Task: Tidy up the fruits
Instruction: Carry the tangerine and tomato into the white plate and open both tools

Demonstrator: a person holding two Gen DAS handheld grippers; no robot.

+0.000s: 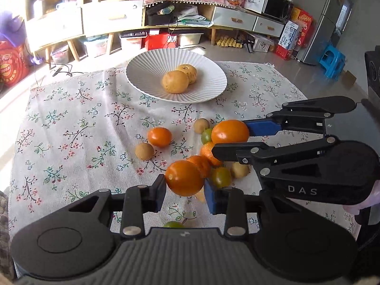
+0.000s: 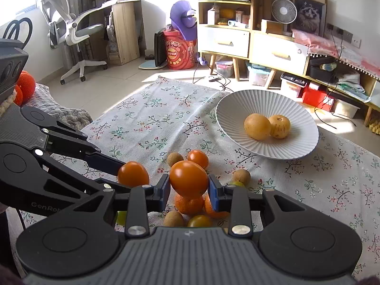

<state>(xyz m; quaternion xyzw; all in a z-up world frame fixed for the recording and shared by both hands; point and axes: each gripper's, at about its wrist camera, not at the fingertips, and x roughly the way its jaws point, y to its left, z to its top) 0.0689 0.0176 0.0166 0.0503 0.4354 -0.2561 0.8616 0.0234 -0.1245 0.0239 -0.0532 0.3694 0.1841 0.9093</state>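
Orange tomatoes fill both grips: the left gripper (image 1: 184, 186) clamps 1 tomato (image 1: 184, 178), the right gripper (image 2: 189, 190) another (image 2: 188, 178). The white plate (image 1: 142, 65) lies at 12 o'clock, clear of both; the right looks marginally nearer.

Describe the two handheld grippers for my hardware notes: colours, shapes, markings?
The left gripper and right gripper match: matte black, ribbed grey top plate, round side housings, silver pivot rivets, linkage arms ending in blue fingertip pads. White lettering reads "DAS" on the right one and "GenRob..." on the left. No cables visible.
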